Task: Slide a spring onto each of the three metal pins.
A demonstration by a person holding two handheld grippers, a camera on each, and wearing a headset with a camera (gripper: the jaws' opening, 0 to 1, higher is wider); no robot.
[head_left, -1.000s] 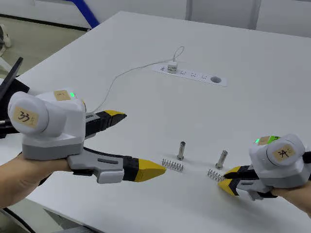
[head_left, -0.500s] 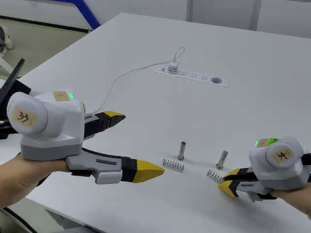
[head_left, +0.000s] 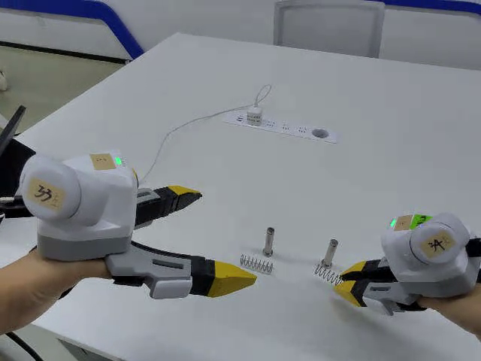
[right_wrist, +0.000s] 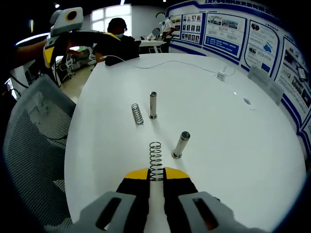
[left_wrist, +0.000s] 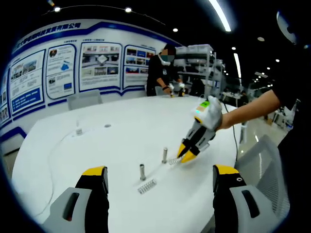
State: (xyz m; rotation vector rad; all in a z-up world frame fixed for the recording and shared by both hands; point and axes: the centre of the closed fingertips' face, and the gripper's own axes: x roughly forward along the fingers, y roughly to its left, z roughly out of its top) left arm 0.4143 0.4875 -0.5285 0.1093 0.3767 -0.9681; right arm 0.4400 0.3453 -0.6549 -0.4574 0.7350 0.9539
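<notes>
Two short metal pins stand upright on the white table, the left pin (head_left: 268, 241) and the right pin (head_left: 329, 253). A loose spring (head_left: 256, 264) lies in front of the left pin. My right gripper (head_left: 347, 280) is shut on the near end of a second spring (head_left: 328, 274), whose free end points at the right pin's base. In the right gripper view, that held spring (right_wrist: 155, 160) sticks out from the gripper (right_wrist: 155, 175), just left of the nearer pin (right_wrist: 180, 144). My left gripper (head_left: 219, 236) hovers open and holds nothing, left of the pins.
A power strip (head_left: 282, 126) with a white plug and cable lies farther back on the table (head_left: 391, 150). A chair (head_left: 323, 22) stands at the far edge. A mesh chair (right_wrist: 34, 145) is beside the table's near edge. A person (left_wrist: 163, 68) stands beyond the table.
The head camera has tilted, shifting the whole scene. My right gripper has edged left with the spring, whose free end now lies closer to the right pin's base. The left gripper stays open.
</notes>
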